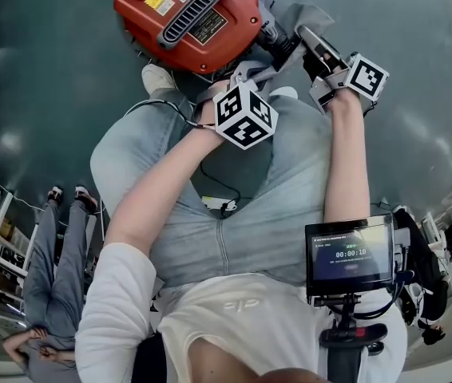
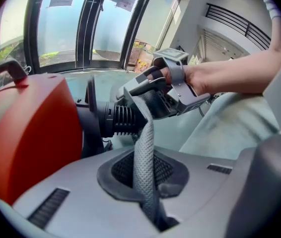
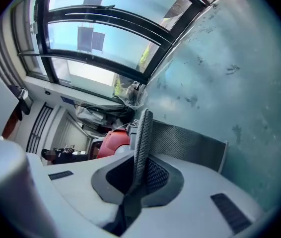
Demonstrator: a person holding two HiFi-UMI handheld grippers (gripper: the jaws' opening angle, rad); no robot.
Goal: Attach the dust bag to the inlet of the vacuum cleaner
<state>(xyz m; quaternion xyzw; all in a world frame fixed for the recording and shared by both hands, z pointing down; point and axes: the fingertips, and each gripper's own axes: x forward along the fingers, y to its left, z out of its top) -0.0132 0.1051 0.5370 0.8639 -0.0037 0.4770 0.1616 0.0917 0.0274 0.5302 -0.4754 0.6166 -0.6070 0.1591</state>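
**Both grippers pinching the dust bag at the vacuum's inlet**

The left gripper is clamping its jaws on a strip of the grey mesh dust bag. The strip is running up to the right gripper, which is also pinching the bag's edge tight. The bag is hanging just in front of the black ribbed inlet of the red vacuum cleaner, which is sitting on the floor.
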